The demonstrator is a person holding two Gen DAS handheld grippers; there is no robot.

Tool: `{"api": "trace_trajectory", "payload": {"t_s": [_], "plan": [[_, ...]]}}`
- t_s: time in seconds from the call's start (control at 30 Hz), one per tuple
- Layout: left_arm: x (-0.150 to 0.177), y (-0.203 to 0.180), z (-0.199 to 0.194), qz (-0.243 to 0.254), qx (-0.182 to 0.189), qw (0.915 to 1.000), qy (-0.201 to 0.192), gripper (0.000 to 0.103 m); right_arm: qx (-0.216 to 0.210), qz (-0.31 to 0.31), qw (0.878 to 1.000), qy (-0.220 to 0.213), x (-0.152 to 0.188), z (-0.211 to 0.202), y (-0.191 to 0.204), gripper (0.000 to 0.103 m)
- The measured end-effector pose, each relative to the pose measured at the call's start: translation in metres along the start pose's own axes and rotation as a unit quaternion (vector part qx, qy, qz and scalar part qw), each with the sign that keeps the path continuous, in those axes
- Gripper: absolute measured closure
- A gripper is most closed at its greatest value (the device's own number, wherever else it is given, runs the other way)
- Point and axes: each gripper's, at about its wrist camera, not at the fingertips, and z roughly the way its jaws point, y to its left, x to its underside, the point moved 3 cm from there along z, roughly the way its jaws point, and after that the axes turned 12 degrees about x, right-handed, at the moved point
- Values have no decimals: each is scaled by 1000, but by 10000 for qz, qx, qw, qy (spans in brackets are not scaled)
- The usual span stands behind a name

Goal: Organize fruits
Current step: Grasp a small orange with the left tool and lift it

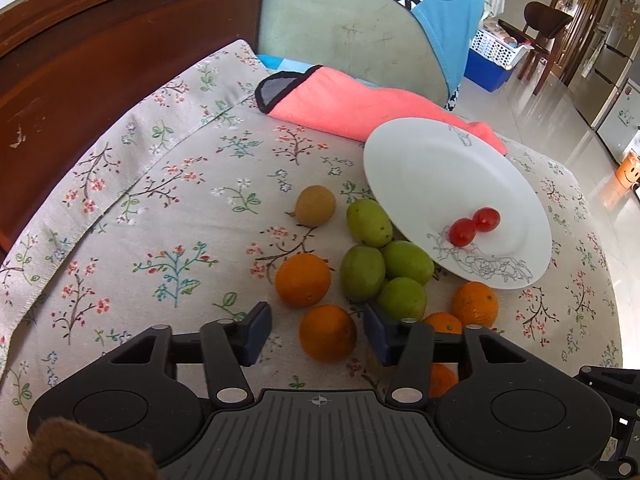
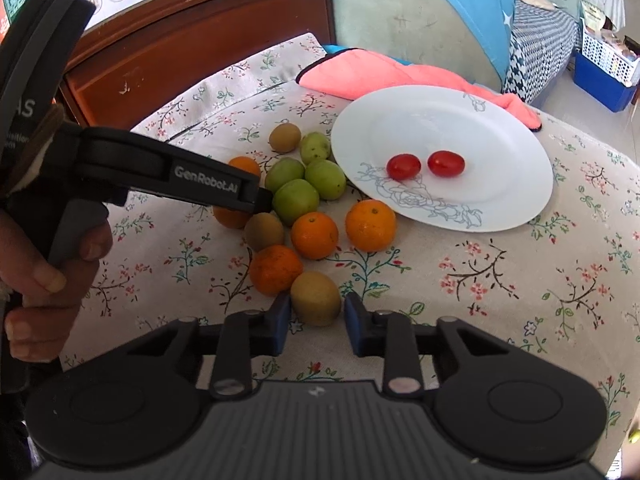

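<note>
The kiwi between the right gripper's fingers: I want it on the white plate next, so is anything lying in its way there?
Mostly clear. From the kiwi bare tablecloth leads to the plate's near rim. Only one orange sits close beside that line.

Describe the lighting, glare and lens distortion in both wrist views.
Left wrist view: bright daylight glares off the glossy floor at right; fisheye bends the brown wooden cabinet; dark vignette at the corners. Right wrist view: even, soft light, the round white plate slightly washed out, faint shadows under the oranges, edges curved, everything in focus.
</note>
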Motion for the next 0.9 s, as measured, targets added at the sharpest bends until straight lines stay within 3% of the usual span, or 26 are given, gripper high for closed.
{"api": "trace_trajectory", "payload": {"t_s": [0.13,0.4,0.9], "plan": [[0,-2,0,52,87,9999,-5,76,-15,64,10000,17,0,0,-2,76],[-1,4,-5,-175,223,9996,-45,76,-10,233,9997,-47,-4,-6,-7,76],[-3,0,-23,-103,367,9990,-221,76,-14,743,9971,-153,-16,-13,-25,76]]}}
